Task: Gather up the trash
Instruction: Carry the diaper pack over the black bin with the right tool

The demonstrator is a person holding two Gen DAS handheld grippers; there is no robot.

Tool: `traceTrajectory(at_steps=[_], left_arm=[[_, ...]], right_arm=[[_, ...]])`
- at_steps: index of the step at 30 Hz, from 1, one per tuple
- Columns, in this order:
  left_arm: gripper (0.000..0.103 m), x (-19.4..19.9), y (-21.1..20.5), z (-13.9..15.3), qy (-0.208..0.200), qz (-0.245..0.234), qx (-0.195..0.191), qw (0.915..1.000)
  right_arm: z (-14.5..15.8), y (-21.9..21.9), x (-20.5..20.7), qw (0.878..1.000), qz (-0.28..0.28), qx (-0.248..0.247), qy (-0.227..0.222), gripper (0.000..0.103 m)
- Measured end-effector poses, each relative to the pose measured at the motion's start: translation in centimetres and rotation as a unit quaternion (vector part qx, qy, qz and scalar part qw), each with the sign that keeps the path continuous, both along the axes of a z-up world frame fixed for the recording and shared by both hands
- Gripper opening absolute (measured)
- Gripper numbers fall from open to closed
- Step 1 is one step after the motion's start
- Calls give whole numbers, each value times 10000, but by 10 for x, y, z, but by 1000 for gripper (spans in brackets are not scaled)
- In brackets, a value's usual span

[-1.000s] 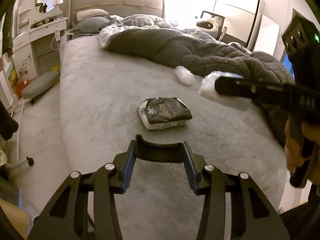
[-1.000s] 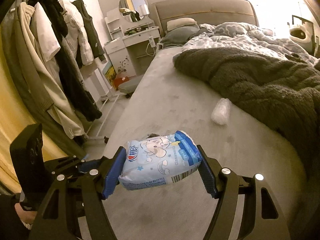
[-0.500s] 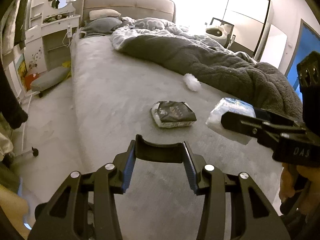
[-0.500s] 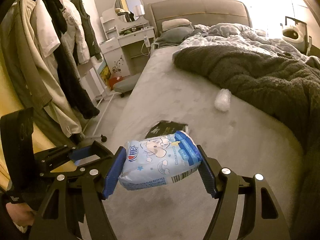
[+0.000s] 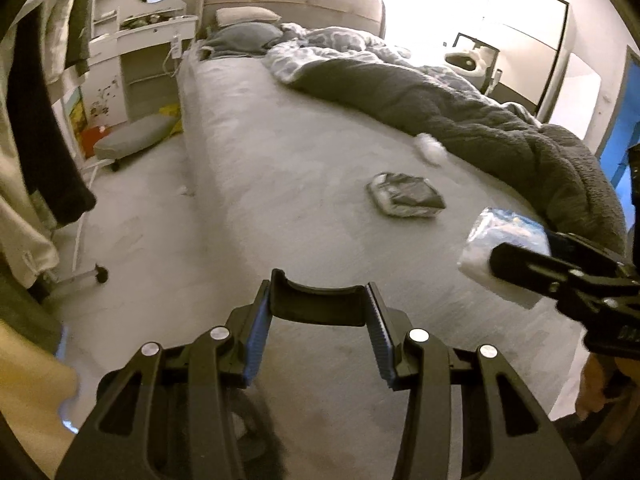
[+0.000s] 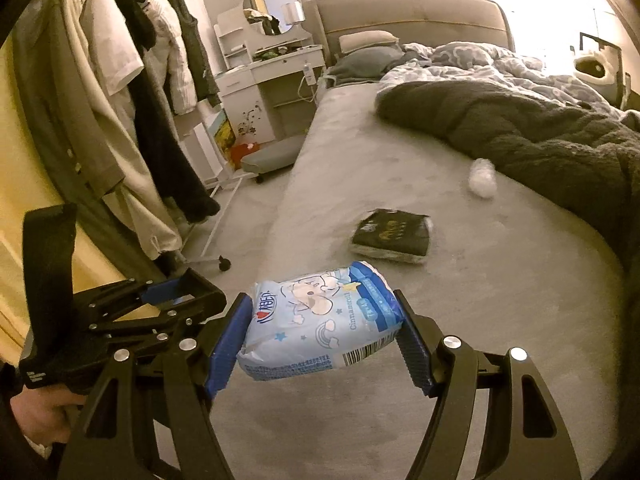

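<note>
On the bed [image 6: 500, 320] we list: blue pack [image 6: 320, 320] reading "Cinnamoroll", with barcode, clamped between the pads of our right hand-held gripper [image 6: 322, 340], held above the sheet. Dark pack [image 6: 392, 236] lies just beyond it; its writing is unreadable. White wad [image 6: 483, 178] sits farther off, beside the blanket [image 6: 540, 140]. Our left hand-held gripper [image 5: 318, 334] stands partly open, empty, well short of the dark pack. Clothes rack [image 6: 120, 120] at left.

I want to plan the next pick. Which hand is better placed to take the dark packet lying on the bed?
Left. The left gripper has nothing between its jaws and faces the dark packet. The right gripper is shut on the blue tissue pack.
</note>
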State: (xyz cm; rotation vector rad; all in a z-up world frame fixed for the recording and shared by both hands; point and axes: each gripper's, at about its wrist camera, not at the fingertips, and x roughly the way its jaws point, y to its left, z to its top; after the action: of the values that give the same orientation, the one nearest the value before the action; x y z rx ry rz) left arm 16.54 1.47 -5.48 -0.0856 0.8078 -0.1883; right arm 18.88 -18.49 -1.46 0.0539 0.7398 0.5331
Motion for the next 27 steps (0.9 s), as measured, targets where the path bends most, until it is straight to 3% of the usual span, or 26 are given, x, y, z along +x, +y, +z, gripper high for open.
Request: traceTrajectory(at_steps=[18,27], left_arm=[[48,-17,77,-26,431,593,113,9972],[48,-23,117,-49,923,897,62,9917]], right_arm=[[-3,73,2,9987,504,110,-3,71],[-10,118,2,9965,830,1,20,71]])
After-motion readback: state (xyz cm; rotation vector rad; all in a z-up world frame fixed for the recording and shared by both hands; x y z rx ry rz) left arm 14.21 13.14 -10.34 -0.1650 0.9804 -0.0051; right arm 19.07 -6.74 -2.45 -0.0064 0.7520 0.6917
